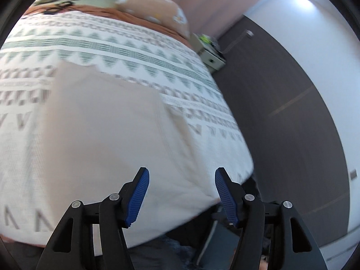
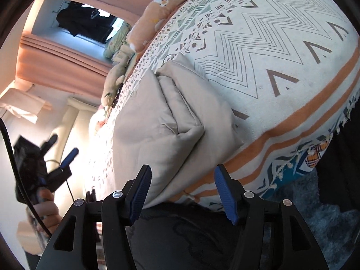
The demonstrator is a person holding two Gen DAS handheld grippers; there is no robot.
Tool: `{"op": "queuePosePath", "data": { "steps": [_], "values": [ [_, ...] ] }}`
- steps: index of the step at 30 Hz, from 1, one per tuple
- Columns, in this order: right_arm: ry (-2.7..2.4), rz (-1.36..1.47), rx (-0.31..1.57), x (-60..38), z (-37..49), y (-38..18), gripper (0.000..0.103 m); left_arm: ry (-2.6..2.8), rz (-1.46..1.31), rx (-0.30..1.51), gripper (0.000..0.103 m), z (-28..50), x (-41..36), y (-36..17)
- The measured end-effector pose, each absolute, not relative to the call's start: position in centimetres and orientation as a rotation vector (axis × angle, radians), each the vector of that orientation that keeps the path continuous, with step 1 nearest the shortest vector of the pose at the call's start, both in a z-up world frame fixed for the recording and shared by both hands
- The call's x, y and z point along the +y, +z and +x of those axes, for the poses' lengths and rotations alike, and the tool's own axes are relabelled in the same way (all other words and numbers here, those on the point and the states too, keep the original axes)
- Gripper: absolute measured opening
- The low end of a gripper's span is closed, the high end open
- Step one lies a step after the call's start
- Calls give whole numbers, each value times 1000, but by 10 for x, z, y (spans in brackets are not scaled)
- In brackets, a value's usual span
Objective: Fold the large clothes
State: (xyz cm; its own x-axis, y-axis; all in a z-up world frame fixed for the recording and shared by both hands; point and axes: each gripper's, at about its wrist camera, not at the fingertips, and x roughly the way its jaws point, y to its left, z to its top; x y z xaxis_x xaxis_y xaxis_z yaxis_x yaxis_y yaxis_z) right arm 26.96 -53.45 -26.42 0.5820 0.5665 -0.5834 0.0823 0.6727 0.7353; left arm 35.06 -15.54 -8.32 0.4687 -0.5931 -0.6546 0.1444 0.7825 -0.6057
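A beige garment [image 1: 112, 130] lies folded on the patterned bedspread [image 1: 139, 47] near the bed's front edge. In the right wrist view it [image 2: 162, 121] shows as a thick folded bundle with several layers. My left gripper [image 1: 181, 177] is open and empty, held above the garment's near edge. My right gripper [image 2: 182, 175] is open and empty, just in front of the bundle's near edge. The left gripper also shows in the right wrist view [image 2: 60, 150], held in a hand at the far left, away from the garment.
Peach pillows [image 1: 155, 9] and a stuffed toy [image 2: 114, 81] lie at the head of the bed. A nightstand [image 1: 211, 54] stands beside the bed. Dark floor [image 1: 281, 117] runs along the bed's right side. A shaggy blue rug [image 2: 315, 202] lies below the bed's fringe.
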Motion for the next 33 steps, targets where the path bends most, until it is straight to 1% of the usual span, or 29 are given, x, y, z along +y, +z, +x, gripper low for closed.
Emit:
{"op": "queuePosePath", "data": {
  "steps": [9, 15, 16, 17, 18, 19, 21, 27, 32, 33],
  "values": [
    [322, 767, 964, -523, 306, -272, 59, -231, -601, 1005, 62, 338, -55, -121],
    [326, 682, 988, -504, 335, -269, 59, -129, -647, 1071, 62, 329, -22, -156],
    [326, 671, 990, -502, 338, -269, 55, -123, -651, 1088, 62, 329, -22, -161],
    [321, 656, 988, -501, 341, -268, 47, -123, -654, 1102, 62, 329, -21, -167],
    [315, 637, 981, -500, 343, -265, 28, -127, -655, 1111, 62, 328, -22, -171],
    [326, 625, 972, -500, 345, -262, 19, -132, -650, 1122, 62, 330, -23, -176],
    [360, 605, 929, -502, 345, -251, 12, -129, -644, 1152, 62, 332, -26, -187],
    [354, 519, 809, -515, 334, -216, 9, -134, -649, 1206, 62, 338, -42, -206],
    [304, 541, 802, -536, 322, -224, 9, -182, -627, 1205, 62, 341, -60, -204],
    [289, 561, 804, -543, 319, -230, 9, -191, -617, 1204, 57, 341, -64, -203]
  ]
}}
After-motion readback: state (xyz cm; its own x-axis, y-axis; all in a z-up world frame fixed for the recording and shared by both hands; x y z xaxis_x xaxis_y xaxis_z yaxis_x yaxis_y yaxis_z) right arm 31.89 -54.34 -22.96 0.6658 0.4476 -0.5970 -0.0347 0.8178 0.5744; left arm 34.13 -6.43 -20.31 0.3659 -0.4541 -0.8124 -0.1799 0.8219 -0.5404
